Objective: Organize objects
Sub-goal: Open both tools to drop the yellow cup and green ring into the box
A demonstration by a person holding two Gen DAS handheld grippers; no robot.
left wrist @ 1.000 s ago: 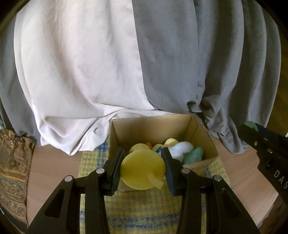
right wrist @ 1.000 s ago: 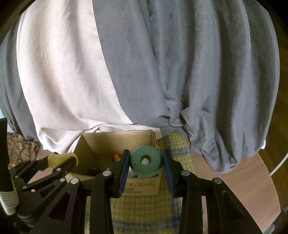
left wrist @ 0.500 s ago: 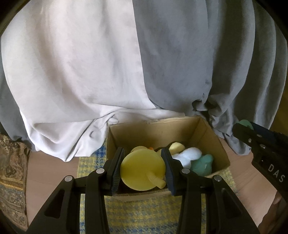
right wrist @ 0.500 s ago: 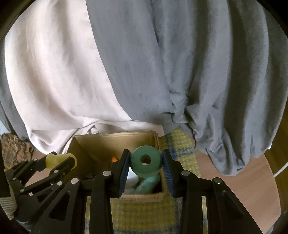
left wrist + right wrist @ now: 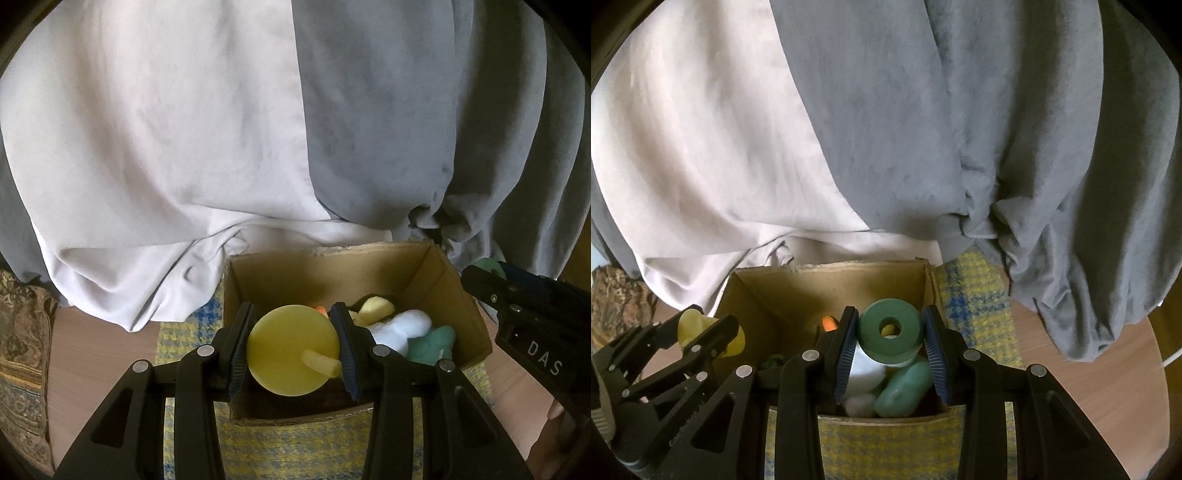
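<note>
Both pairs of fingers clamp toys over the cardboard box [image 5: 476, 332] at lower centre: left gripper [image 5: 293, 349] on a yellow disc [image 5: 288, 343]; right gripper [image 5: 890, 338] on a green ring [image 5: 890, 332]; judged step: delivery; next, lower past the rim, then release.

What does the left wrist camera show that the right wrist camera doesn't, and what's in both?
Only the left wrist view: the pale yellow foam piece inside the box, and the flat face of the yellow foam disc gripped by the left tongs. Only the right wrist view: the hole through the green foam ring held in the right tongs. Both: the open cardboard box, white plush toy, checked yellow cloth, grey curtain.
</note>
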